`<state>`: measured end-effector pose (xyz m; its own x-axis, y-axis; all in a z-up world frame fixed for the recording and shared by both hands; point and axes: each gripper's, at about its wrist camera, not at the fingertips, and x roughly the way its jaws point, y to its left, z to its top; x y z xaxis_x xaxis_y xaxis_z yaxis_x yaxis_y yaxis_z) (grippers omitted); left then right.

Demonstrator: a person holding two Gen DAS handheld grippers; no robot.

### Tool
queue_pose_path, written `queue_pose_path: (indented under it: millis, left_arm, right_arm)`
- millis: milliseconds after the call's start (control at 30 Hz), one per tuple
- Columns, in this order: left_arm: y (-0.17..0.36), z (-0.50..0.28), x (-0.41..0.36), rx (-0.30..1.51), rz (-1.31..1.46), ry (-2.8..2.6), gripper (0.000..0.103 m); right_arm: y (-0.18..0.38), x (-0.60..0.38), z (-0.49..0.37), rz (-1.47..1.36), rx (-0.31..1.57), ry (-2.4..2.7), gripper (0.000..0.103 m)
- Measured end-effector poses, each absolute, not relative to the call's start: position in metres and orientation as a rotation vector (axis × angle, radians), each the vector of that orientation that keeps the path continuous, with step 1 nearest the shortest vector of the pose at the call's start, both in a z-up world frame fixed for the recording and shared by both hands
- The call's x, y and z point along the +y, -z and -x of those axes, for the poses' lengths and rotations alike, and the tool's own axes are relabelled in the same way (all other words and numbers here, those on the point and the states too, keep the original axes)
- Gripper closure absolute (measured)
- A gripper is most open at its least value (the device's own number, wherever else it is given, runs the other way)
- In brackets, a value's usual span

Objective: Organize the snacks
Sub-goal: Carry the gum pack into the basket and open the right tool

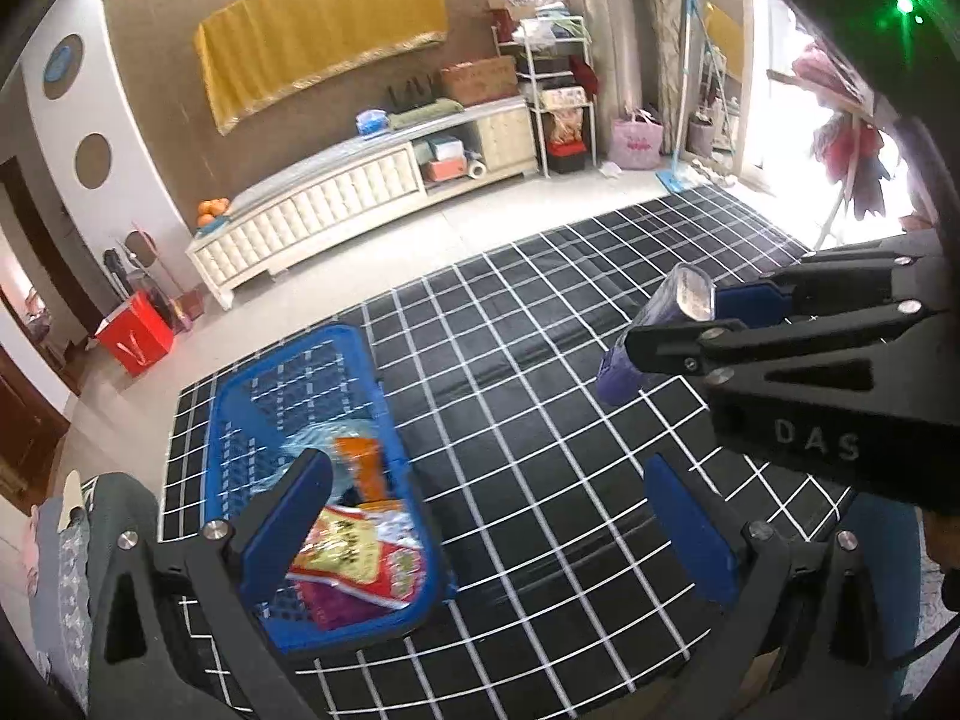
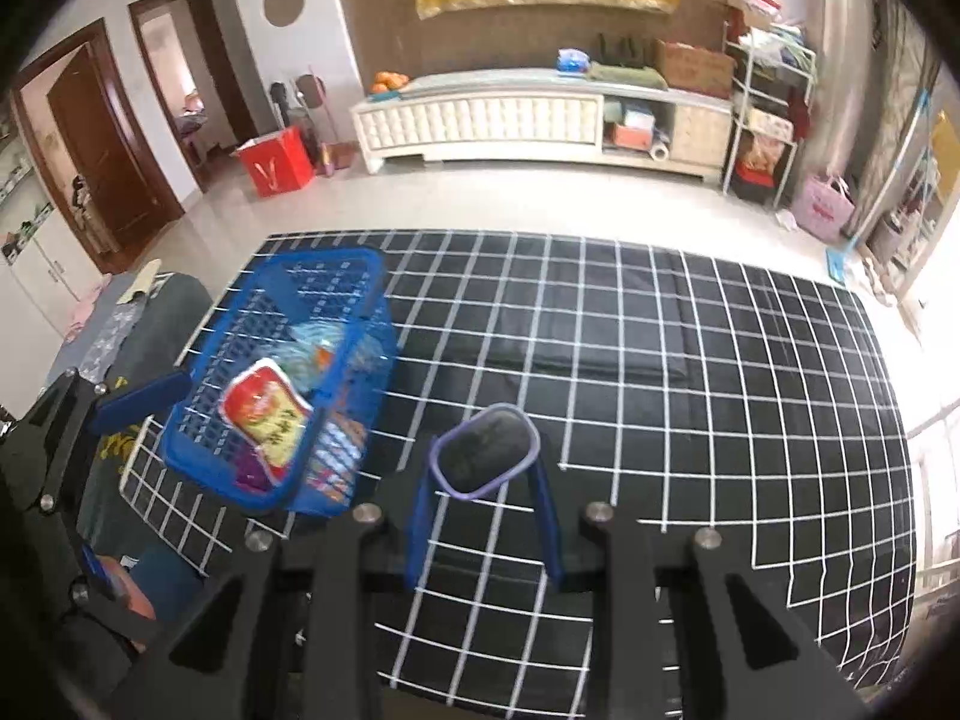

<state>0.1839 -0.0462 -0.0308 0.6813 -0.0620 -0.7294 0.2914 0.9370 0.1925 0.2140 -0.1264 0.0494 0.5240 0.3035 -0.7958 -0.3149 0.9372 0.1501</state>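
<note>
Right tongs point(image 2: 483, 516) grip a purple packet point(image 2: 485, 457) – the blue basket point(image 2: 336, 324) lies to their left (left tongs point(image 1: 492, 516) gape empty beside it).

Plastic, cloth and shiny wrappers on the table

The blue basket point(image 2: 288, 300) is perforated plastic with a slight sheen; the snack packets point(image 2: 270, 414) in it look like glossy film. The black checked tablecloth point(image 2: 690, 390) is matt, creased cloth. Both grippers are matt black plastic with bright metal screws and blue pads point(image 1: 690, 528). The purple packet point(image 1: 654, 324) is possibly soft film, though blurred.
</note>
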Motion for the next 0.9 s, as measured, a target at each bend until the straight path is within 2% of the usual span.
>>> queue_pose_path:
  millis: [367,900]
  left_arm:
    - [0.017,-0.163,0.024,0.777,-0.225,0.109,0.0]
    - [0.038,-0.167,0.132,0.848,-0.086,0.0,0.0]
  right_arm:
    - [-0.063,-0.073,-0.205,0.064,0.917,-0.467,0.069]
    - [-0.036,0.019,-0.225,0.097,0.977,-0.588,0.069]
